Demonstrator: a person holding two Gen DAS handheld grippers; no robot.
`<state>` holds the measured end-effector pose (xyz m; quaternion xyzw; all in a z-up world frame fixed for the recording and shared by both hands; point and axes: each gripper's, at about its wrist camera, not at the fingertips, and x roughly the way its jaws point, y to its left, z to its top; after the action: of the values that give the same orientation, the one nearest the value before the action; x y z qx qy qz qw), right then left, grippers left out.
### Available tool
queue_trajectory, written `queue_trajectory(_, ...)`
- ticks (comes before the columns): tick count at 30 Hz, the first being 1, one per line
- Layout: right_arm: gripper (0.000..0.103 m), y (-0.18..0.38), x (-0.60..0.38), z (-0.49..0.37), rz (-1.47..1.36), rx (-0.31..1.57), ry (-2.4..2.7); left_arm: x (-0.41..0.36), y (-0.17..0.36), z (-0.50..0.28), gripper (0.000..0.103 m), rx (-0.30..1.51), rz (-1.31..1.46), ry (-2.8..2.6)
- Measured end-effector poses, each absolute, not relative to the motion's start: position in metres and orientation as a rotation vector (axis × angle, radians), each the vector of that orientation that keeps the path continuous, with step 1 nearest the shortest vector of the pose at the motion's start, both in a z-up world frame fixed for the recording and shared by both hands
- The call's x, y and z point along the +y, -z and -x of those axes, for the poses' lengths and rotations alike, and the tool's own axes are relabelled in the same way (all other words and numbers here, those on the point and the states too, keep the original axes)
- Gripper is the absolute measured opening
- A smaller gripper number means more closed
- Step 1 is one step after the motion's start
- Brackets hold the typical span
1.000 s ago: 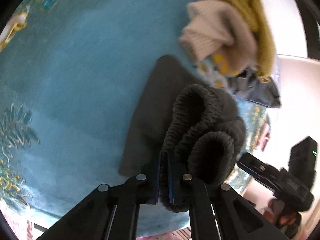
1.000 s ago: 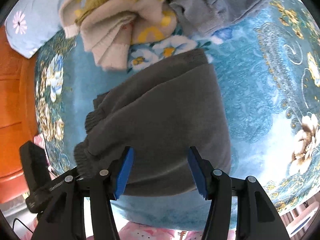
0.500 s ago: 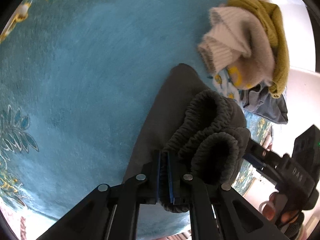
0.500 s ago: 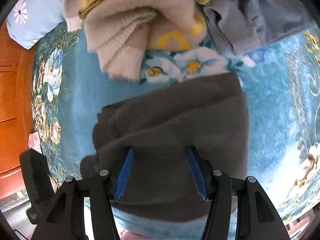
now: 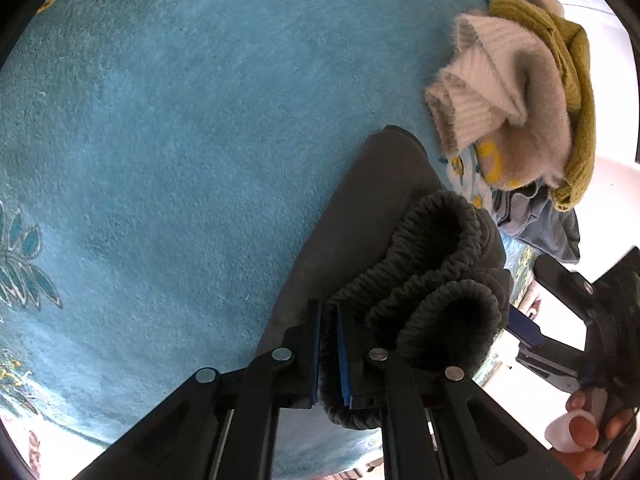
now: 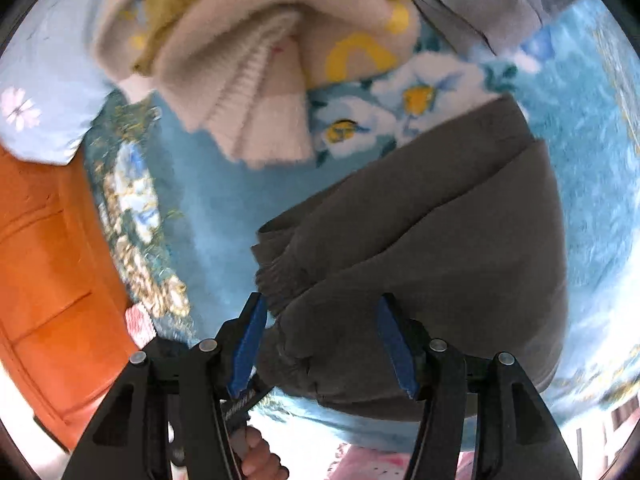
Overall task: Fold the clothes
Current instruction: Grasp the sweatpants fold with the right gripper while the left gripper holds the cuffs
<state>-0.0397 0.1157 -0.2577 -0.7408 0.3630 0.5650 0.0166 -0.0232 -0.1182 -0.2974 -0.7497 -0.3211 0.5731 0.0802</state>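
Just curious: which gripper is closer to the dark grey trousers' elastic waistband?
Left. The left gripper is clamped on the waistband; the right gripper hovers open over the trousers.

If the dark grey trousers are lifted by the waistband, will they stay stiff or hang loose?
Probably loose: the dark grey trousers already bunch in soft folds where the left gripper pinches the waistband. They look thick, so likely not slippery.

A bed covered by a teal floral blanket carries everything. Dark grey trousers lie folded on it near the edge. Just beyond them sits a heap of clothes: a cream knit, a mustard knit and grey-blue garments. A pale blue flowered pillow lies at the far corner.
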Motion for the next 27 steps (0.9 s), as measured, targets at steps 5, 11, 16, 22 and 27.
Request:
queue_trajectory(5,0.036,0.273,0.113,0.043,2.277,1.065,-1.616,-0.119,0.294,0.02,0.011,-0.949,2.223,-1.717)
queue_trajectory(11,0.007,0.283,0.117,0.037,2.236,1.177,-1.522,-0.12,0.295,0.016,0.011,-0.964,2.213,-1.704)
queue_trajectory(16,0.002,0.255,0.115,0.045,2.177,1.225,-1.704,-0.122,0.296,0.014,0.011,-0.96,2.201,-1.702)
queue_trajectory(22,0.002,0.262,0.121,0.057,2.137,1.303,-1.721,-0.123,0.298,0.013,0.011,-0.971,2.199,-1.693)
queue_trajectory(27,0.002,0.287,0.119,0.064,2.168,1.287,-1.664,-0.124,0.3,0.011,0.011,-0.975,2.22,-1.684)
